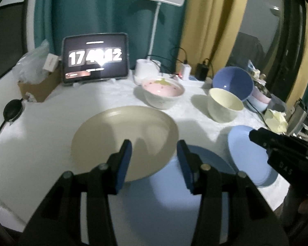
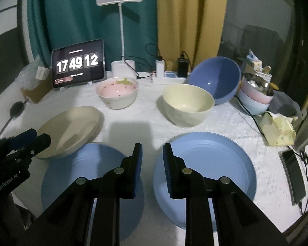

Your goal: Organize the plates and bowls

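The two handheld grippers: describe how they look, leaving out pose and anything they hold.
Both the left gripper and the right gripper are matte black linkages with round silver pivot pins and blue ribbed pads on flat fingers. The left body bears white "GenRobot.AI" lettering.

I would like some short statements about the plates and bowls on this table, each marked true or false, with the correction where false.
1. The cream plate lies partly over a blue plate. True.
2. The pink-inside bowl is stacked inside the pale yellow bowl. False: they stand apart on the white tablecloth.
3. The large blue bowl is tilted, leaning behind the pale yellow bowl. True.
4. The right gripper holds a plate. False: its jaws are empty, with a gap between them.
5. Three blue plates lie on the table. False: two, the second to the right.
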Motion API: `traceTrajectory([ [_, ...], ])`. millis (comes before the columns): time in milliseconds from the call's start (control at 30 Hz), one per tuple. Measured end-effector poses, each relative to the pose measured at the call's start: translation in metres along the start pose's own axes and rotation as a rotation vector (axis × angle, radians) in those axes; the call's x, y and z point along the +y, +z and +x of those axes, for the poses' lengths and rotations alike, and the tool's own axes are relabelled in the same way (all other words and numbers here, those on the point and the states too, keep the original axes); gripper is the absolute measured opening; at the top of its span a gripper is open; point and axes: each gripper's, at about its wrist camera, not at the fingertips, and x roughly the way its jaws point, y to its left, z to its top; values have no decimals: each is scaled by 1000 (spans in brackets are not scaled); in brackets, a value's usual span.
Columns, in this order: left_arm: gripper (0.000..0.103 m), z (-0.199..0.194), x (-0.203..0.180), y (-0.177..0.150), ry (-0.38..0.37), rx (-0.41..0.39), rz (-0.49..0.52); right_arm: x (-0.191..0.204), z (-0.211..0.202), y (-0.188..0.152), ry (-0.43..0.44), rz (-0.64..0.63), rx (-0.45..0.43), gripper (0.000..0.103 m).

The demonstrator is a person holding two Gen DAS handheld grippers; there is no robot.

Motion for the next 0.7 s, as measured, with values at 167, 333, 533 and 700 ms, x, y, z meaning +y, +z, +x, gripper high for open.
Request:
traceTrajectory([
  [167, 47, -2, 22, 0, 21, -8, -33, 18, 4, 5, 12, -26, 4, 22],
  [333, 47, -2, 38, -1, 42, -12, -60, 33, 10, 10, 26, -43, 14, 22],
  [533, 47, 1, 59, -2, 65, -9, -98, 50, 19, 14, 36, -65, 25, 22],
  [700, 47, 6, 75, -2, 86, -4, -123, 62, 30, 18, 45, -77, 41, 22],
])
